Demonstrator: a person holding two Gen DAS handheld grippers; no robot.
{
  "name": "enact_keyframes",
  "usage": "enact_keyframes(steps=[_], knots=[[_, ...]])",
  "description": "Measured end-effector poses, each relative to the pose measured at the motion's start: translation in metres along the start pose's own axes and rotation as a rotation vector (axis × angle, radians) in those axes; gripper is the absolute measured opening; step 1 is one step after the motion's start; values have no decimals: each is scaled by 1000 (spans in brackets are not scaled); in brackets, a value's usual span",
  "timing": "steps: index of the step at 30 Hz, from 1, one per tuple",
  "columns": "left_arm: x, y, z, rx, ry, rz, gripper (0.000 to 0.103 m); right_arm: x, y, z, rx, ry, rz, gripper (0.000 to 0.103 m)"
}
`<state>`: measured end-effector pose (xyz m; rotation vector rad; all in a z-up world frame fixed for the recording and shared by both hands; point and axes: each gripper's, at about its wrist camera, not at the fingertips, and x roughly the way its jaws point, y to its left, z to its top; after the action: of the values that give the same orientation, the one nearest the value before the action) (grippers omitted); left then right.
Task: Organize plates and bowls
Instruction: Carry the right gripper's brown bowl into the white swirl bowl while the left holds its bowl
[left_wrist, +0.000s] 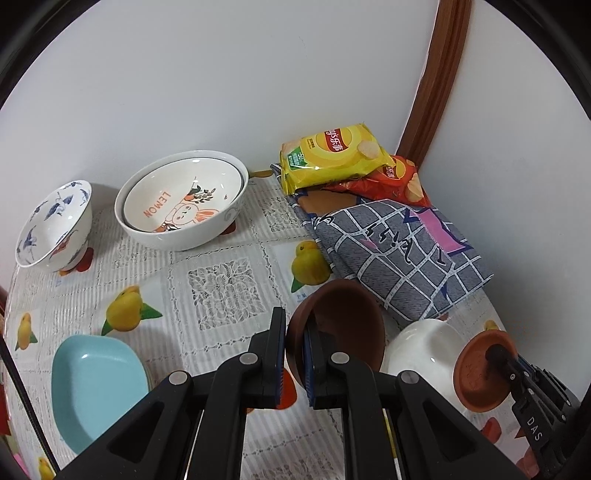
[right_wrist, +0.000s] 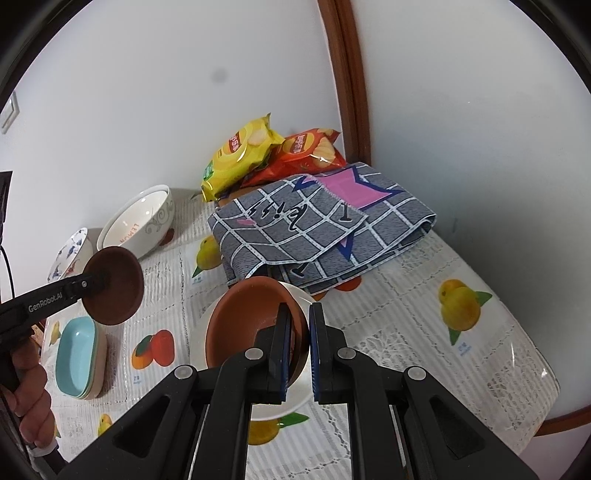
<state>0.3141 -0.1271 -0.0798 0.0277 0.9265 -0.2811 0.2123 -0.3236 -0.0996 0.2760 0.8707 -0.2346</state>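
While each gripper clamps its own brown saucer, the rest of the dishes just sit around on the fruit-print tablecloth (left_wrist: 221, 258).

Left gripper (left_wrist: 294, 363) is pinched tight on the rim of the darker brown saucer (left_wrist: 343, 325), held tilted on edge off the table; right gripper (right_wrist: 299, 354) is clenched on the rim of the lighter terracotta saucer (right_wrist: 251, 317), which hangs over a white bowl (right_wrist: 295, 400) right under its fingers. Past the left gripper, far side: a big white bowl (left_wrist: 192, 236) with a "LEMON" bunny bowl (left_wrist: 177, 206) nested in it, and one blue-and-white bowl (left_wrist: 51, 225) beside it. Near left: stacked rectangular dishes, light blue dish (left_wrist: 92, 384) on top. Two chip bags, yellow (left_wrist: 332, 158) and red (left_wrist: 399, 181), rest on a folded checked cloth (left_wrist: 399, 251).
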Motion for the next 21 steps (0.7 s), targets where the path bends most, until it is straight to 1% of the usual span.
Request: enact_keyframes(steps=[4,10,21], knots=[[11,4,1,-3,9,-8,9,8,6,1,-8,10,-8,9],[19,8,3,0,15,6,9,19,11,1,-17,27,-10,9],[32,12,2,-10,48,13,9,54,19,-11,-65,118,-29,9]])
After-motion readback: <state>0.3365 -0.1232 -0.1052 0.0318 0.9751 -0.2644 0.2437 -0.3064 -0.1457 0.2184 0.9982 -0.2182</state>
